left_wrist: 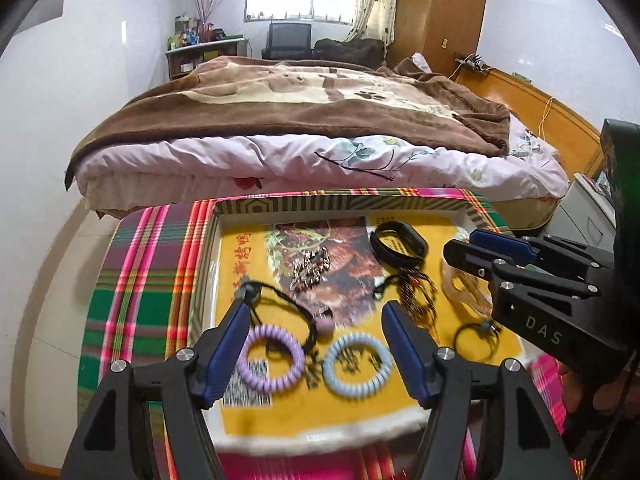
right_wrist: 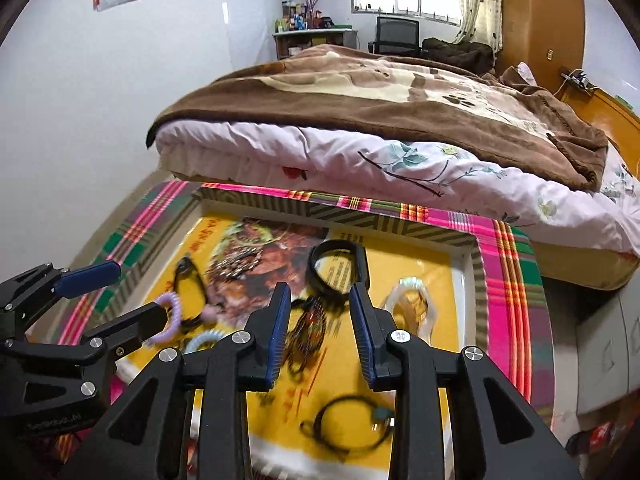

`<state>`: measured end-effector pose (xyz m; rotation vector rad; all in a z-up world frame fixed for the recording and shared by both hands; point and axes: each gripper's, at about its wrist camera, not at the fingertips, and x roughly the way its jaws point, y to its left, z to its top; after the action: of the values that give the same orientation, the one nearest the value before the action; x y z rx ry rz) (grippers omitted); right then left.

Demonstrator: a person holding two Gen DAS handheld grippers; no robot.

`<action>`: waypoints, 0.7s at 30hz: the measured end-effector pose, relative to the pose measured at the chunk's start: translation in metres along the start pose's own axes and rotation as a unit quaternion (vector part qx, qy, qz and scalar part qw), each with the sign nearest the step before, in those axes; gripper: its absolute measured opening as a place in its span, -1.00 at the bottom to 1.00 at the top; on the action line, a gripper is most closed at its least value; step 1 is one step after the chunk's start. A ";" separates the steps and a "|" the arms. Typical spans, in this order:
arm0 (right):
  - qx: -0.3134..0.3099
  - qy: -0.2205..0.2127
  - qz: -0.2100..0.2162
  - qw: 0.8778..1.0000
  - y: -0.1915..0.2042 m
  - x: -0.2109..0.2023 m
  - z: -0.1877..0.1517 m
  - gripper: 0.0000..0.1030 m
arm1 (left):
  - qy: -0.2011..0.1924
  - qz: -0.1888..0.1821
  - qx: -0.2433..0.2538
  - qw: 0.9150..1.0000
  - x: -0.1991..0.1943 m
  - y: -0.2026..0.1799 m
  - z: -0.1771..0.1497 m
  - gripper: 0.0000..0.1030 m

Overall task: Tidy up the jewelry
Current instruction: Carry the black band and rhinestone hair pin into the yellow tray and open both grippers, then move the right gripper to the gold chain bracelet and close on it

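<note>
A shallow tray (left_wrist: 340,200) with a yellow printed liner holds the jewelry. In the left wrist view lie a purple coil band (left_wrist: 271,356), a blue coil band (left_wrist: 357,365), a black cord bracelet with a pink bead (left_wrist: 294,312), a black wristband (left_wrist: 398,244), a beaded tassel piece (left_wrist: 416,292), a sparkly clip (left_wrist: 312,270) and a clear bangle (left_wrist: 464,288). My left gripper (left_wrist: 316,308) is open above the coil bands. My right gripper (right_wrist: 320,292) is open above the tassel piece (right_wrist: 308,328), near the wristband (right_wrist: 338,268). A black cord ring (right_wrist: 352,424) lies below it.
The tray sits on a plaid-covered table (left_wrist: 132,280). A bed with a brown blanket (left_wrist: 300,112) stands right behind the table. A wooden wardrobe (left_wrist: 440,12) and a desk with a chair (left_wrist: 290,38) are at the far wall. White drawers (right_wrist: 600,344) stand to the right.
</note>
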<state>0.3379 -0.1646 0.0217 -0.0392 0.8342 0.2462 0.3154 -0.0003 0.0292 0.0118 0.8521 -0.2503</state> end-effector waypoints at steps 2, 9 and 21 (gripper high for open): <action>0.002 -0.007 0.004 1.000 0.001 -0.013 -0.007 -0.39 | -0.005 -0.003 -0.002 1.000 -0.012 -0.002 -0.006 0.33; 0.011 -0.026 0.019 0.999 0.006 -0.054 -0.033 -0.38 | -0.026 0.007 -0.007 1.000 -0.055 -0.002 -0.032 0.38; 0.013 -0.015 0.041 0.999 0.011 -0.086 -0.098 -0.30 | -0.034 0.013 -0.041 0.999 -0.102 0.026 -0.093 0.45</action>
<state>0.2087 -0.1844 0.0198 0.0224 0.8101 0.3135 0.1877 0.0566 0.0421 -0.0609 0.7938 -0.1902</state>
